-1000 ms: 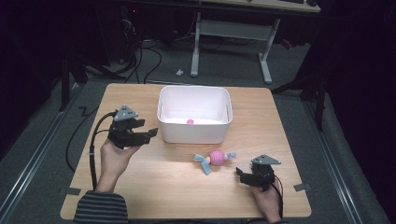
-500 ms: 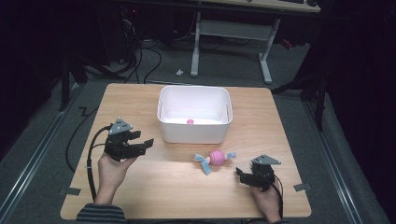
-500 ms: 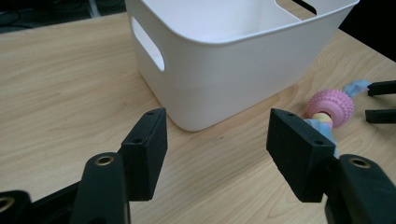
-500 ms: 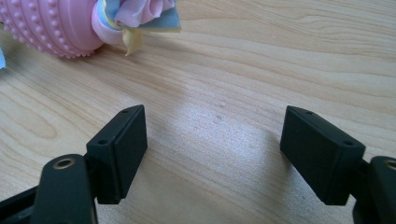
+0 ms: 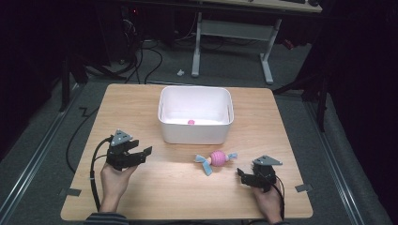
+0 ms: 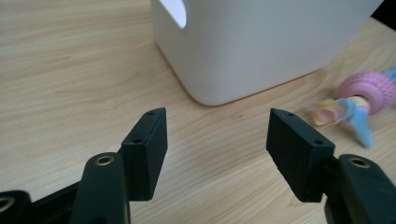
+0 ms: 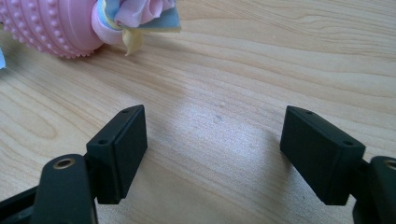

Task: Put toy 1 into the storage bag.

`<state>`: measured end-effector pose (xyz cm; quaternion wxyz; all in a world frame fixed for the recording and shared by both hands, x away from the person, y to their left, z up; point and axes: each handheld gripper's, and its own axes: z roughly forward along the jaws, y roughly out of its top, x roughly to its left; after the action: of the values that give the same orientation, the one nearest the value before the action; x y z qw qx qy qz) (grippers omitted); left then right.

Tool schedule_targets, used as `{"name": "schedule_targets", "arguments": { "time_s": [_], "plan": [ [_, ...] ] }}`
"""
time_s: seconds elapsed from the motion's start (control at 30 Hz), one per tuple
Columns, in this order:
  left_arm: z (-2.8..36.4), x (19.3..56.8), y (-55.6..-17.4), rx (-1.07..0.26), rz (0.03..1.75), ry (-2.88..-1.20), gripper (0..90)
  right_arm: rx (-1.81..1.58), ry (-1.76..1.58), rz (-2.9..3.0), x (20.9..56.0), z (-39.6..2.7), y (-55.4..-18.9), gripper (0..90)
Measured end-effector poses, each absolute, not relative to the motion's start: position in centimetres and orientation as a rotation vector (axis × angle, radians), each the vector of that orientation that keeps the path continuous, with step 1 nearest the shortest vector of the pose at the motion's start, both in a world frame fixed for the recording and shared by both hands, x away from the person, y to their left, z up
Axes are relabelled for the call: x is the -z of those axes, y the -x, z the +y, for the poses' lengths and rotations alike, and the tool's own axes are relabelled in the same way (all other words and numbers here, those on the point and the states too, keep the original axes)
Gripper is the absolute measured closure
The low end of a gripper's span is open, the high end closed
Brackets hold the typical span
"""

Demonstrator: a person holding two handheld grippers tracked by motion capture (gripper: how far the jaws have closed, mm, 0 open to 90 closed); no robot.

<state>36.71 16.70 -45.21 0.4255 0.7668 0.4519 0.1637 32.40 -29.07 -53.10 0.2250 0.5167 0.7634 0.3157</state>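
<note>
Left gripper (image 5: 141,154) has been sinking toward the table (image 5: 141,101) since the earlier frame, away from the white bin (image 5: 195,136); right gripper (image 5: 244,176) is keeping its place. Both are standing empty, jaws parted wide, nothing between them. Bin is holding a small pink object (image 5: 191,122), possibly a ball. Pink knobbed toy (image 5: 217,158) is lying just in front of the bin, between the grippers. Likely step: the right gripper is lining up on it; next calls for easing forward and closing on it.
</note>
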Motion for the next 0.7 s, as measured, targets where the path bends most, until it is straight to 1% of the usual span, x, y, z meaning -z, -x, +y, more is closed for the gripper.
{"name": "schedule_targets", "arguments": {
  "time_s": [0.07, 0.27, 0.53, 0.63, 0.7],
  "plan": [
    [16.6, 46.3, -36.7, -0.417, 1.135, -1.928, 38.8, -0.871, -1.425, 2.106, 53.1, -29.1, -32.4, 23.1],
    [16.3, 49.2, -36.9, -0.383, 1.179, -1.929, 38.7, -0.87, -1.426, 2.105, 53.1, -29.1, -32.4, 23.1],
    [15.9, 51.0, -37.1, -0.382, 1.211, -1.927, 38.8, -0.87, -1.429, 2.104, 53.1, -29.1, -32.4, 23.0],
    [15.7, 51.5, -37.2, -0.426, 1.211, -1.948, 38.8, -0.871, -1.426, 2.105, 53.1, -29.1, -32.4, 23.0],
    [15.5, 51.7, -37.2, -0.428, 1.219, -1.958, 38.8, -0.871, -1.428, 2.104, 53.1, -29.1, -32.4, 23.1]
  ]
}}
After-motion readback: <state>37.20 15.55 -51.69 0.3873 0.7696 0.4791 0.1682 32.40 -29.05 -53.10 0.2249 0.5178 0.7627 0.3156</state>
